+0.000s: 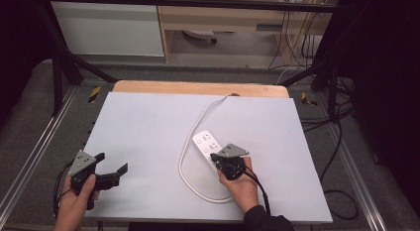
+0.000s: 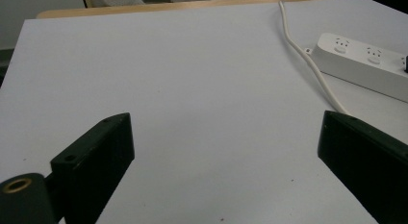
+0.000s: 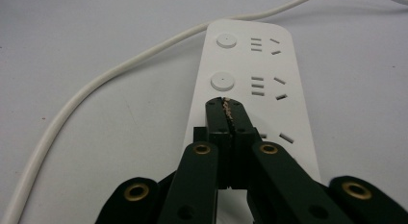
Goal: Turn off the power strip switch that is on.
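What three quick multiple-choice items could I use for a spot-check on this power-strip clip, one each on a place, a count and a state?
1. Where do the right tongs sit?
A. Over the power strip
B. Over the table's wooden far edge
C. Beside the left tongs

2. How many round buttons show on the strip in the right gripper view?
A. One
B. Two
C. Four

3. How do the left tongs stand?
A. Shut on the cord
B. Shut on nothing
C. Open over the bare white tabletop

Answers: 1 A, their tips lie above the strip's near end; 2 B, two round buttons sit beside the slots; 3 C, the jaws stand wide apart with nothing between them.
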